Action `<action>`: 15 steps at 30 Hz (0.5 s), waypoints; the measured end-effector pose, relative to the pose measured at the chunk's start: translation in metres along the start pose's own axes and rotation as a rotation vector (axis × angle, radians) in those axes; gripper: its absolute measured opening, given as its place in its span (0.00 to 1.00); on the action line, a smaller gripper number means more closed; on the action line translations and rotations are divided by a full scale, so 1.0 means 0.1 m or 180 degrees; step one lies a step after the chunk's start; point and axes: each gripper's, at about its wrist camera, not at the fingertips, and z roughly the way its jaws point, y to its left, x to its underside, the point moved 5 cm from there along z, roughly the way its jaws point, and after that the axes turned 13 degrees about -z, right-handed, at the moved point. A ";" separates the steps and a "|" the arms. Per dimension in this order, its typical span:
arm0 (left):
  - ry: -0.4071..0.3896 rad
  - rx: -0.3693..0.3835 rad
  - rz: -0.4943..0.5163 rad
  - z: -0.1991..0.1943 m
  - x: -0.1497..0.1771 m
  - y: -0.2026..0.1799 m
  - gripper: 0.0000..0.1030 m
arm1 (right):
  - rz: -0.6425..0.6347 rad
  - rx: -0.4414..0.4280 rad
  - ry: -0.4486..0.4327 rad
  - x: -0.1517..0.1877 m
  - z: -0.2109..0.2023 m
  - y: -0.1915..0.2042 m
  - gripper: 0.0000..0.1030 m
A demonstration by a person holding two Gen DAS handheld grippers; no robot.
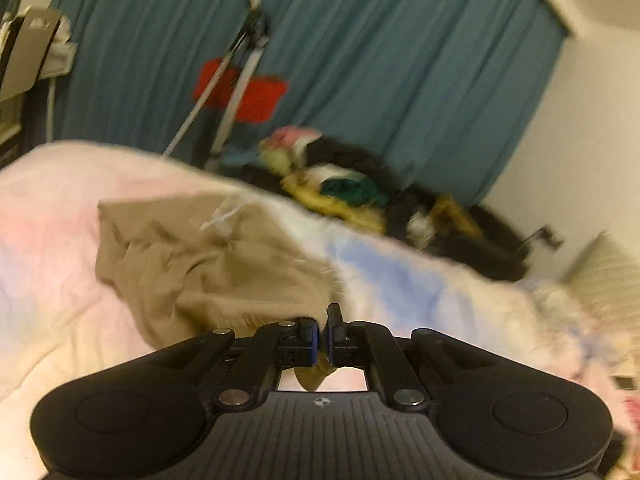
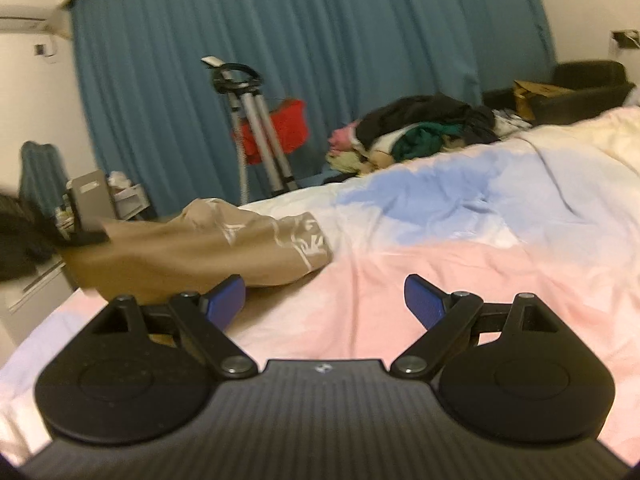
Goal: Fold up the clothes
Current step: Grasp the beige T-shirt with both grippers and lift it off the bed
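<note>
1. Fingers of the left gripper (image 1: pixel 322 332) are pressed together on a fold of the tan garment (image 1: pixel 208 264), a tuft of the cloth showing just behind the pinch.
2. Fingers of the right gripper (image 2: pixel 325 300) stand wide apart with nothing between them, low over the pink part of the bedspread (image 2: pixel 400 280); the left blue pad sits just beside the garment's near edge (whether it touches, I cannot tell).
3. That tan garment, printed with pale markings, lies crumpled on the bed toward its left side in the right wrist view.
4. Beyond the bed, a heap of mixed clothes (image 2: pixel 420 128) sits before the teal curtain (image 2: pixel 360 20).
5. Near the curtain stands a silver tripod (image 2: pixel 256 136) with a red item (image 2: pixel 288 128) behind it.
</note>
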 end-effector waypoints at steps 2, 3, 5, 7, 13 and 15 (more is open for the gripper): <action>-0.0040 0.0258 -0.0148 -0.33 -0.09 -0.12 0.04 | -0.0280 -0.0193 -0.0006 0.00 -0.06 0.17 0.86; -0.0063 0.0383 -0.0209 -0.47 -0.12 -0.17 0.04 | -0.0467 -0.0294 0.0008 0.00 -0.09 0.28 0.85; -0.0147 0.0593 -0.0236 -0.69 -0.18 -0.22 0.04 | -0.0742 -0.0431 0.0058 0.04 -0.16 0.52 0.85; -0.0201 0.0710 -0.0289 -0.81 -0.25 -0.18 0.04 | -0.0876 -0.0595 0.0123 0.10 -0.20 0.75 0.85; -0.0286 0.0830 -0.0471 -0.84 -0.38 0.27 0.05 | -0.1152 -0.0614 0.0303 0.21 0.13 1.10 0.85; -0.0301 0.0732 -0.0394 -0.78 -0.39 0.44 0.05 | -0.1233 -0.0508 0.0284 0.20 0.30 1.12 0.85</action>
